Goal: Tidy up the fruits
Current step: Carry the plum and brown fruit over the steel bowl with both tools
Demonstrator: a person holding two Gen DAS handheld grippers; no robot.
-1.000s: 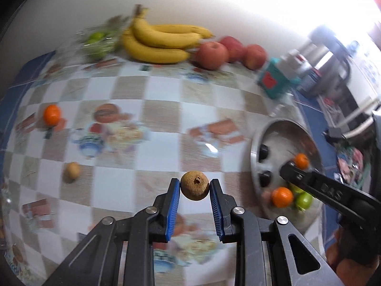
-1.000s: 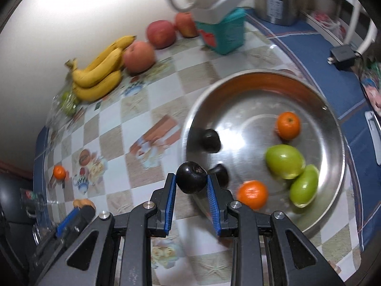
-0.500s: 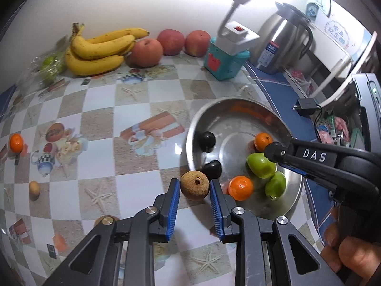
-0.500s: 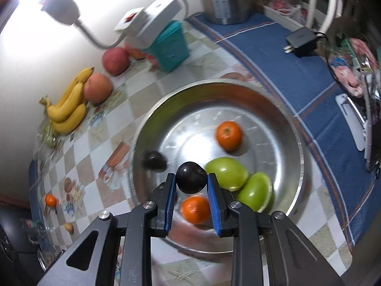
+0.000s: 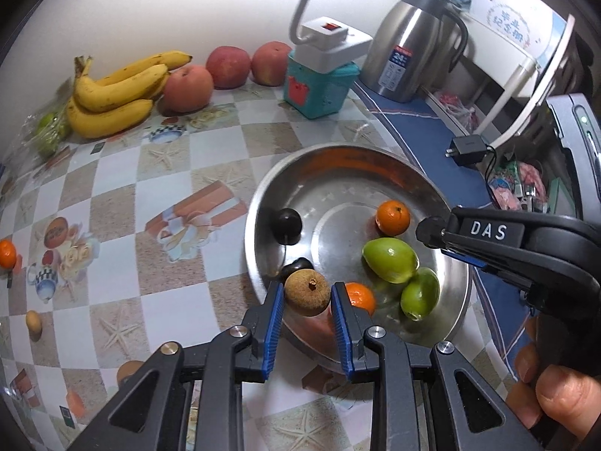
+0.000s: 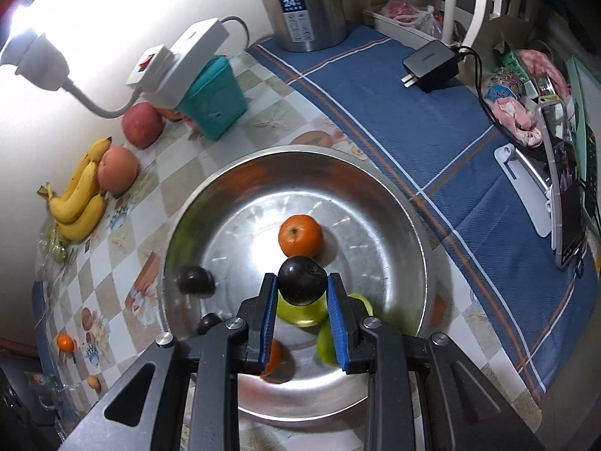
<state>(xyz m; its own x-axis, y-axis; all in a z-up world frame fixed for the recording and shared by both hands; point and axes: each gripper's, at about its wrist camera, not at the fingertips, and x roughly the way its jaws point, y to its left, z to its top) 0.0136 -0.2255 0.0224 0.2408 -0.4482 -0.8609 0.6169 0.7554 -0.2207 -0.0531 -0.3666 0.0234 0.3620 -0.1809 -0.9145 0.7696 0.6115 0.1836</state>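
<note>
My left gripper (image 5: 305,300) is shut on a brown round fruit (image 5: 307,292) and holds it over the near rim of the steel bowl (image 5: 259,203). My right gripper (image 6: 301,293) is shut on a dark plum (image 6: 301,280) above the middle of the bowl (image 6: 405,203); it also shows in the left wrist view (image 5: 432,227). In the bowl lie two tangerines (image 5: 393,218), two green fruits (image 5: 390,260) and two dark plums (image 5: 286,221).
Bananas (image 5: 112,94) and three apples (image 5: 188,88) lie by the back wall. A teal box with a lamp base (image 5: 319,82) and a steel kettle (image 5: 417,49) stand behind the bowl. A tangerine (image 5: 6,253) and small brown fruits (image 5: 33,321) lie at the left.
Both grippers have moved toward the bowl with their fruits. The right one now hangs over the bowl's middle, the left one over its near rim.
</note>
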